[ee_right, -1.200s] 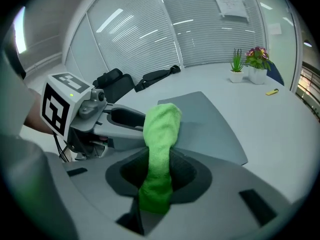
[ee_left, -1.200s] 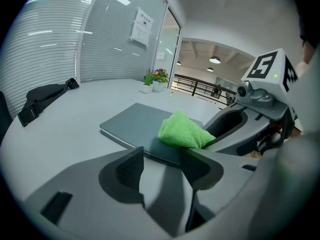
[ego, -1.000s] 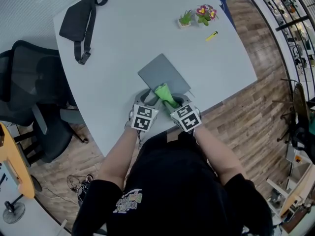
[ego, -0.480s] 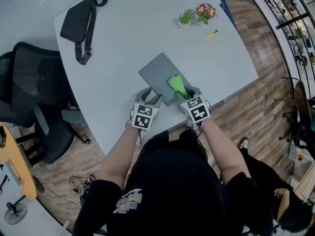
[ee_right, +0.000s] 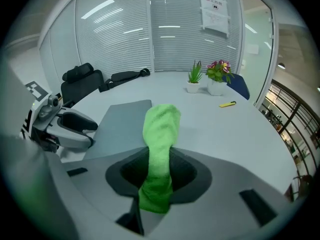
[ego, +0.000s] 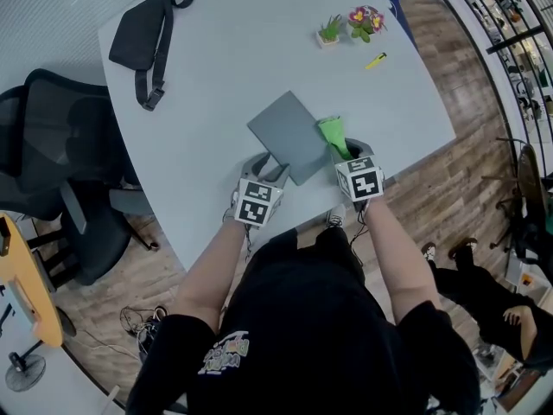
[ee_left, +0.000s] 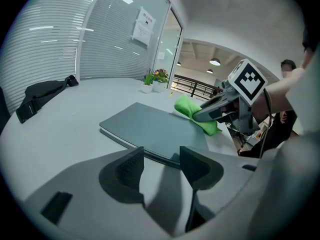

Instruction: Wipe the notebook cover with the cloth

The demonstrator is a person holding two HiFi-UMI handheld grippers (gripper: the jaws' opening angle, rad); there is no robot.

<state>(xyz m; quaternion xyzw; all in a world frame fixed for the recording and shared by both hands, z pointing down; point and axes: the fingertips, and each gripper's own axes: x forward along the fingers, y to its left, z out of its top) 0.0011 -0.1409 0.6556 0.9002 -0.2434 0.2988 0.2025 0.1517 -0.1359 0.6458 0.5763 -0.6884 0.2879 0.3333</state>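
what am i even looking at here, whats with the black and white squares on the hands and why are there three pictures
There is no robot here. A person holds a two-jaw tool in each hand, and the marker cubes are part of those tools. The head view comes from a camera on the person's head, looking down at the table. The other two views come from a camera riding on each tool, looking along its jaws.

On the table lie a grey notebook, a black bag, a small green plant, a flowering plant and a small yellow object.

The right tool is shut on a green cloth, whose tip is at the notebook's right edge. The left tool is empty, jaws apart, beside the notebook's near corner.
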